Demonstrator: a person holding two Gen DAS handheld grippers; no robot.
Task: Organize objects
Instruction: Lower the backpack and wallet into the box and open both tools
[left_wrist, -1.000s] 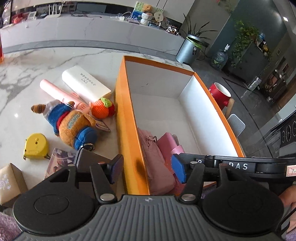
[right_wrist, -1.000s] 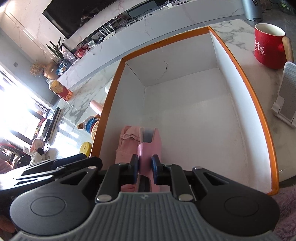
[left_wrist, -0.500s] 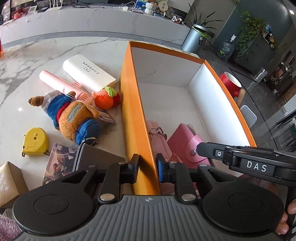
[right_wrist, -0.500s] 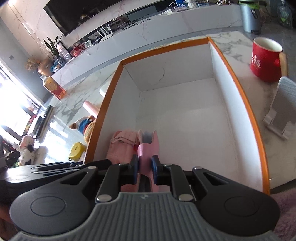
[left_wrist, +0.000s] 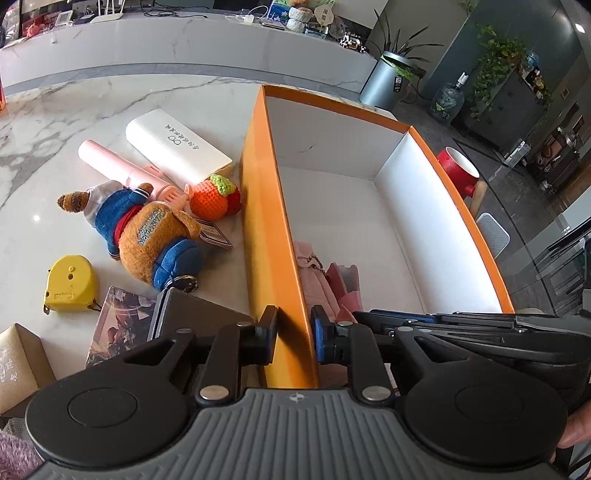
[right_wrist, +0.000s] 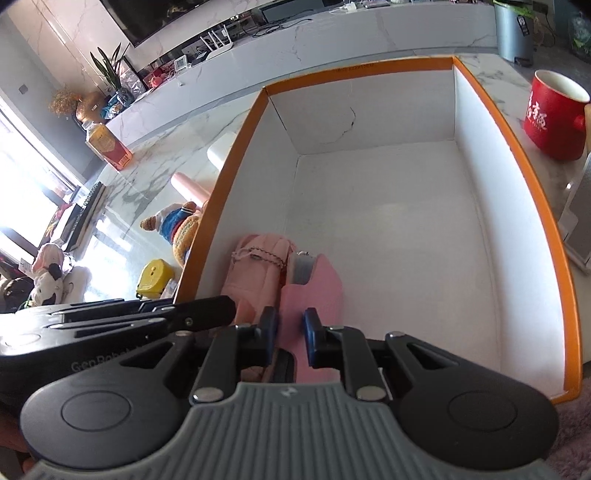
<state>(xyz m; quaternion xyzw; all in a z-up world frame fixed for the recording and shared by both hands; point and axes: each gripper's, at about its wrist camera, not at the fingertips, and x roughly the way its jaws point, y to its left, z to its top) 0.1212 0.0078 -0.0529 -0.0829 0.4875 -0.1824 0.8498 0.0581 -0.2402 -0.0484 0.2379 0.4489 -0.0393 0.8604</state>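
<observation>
Two grippers at orange box (left_wrist: 271, 236). Since a second ago: left gripper (left_wrist: 293, 339), then spread wide, now clamped on box's left wall near front corner. Right gripper (right_wrist: 290, 341) was pinching pink pouch (right_wrist: 314, 291); jaws now opening, pouch between pads. Pouch: flat pink, grey piece showing at top, standing on edge inside box, front-left corner, beside pink bag (right_wrist: 255, 269); long axis toward box's far wall. Stuffed bear (left_wrist: 147, 232), yellow tape measure (left_wrist: 70, 282) on tabletop left of box.
</observation>
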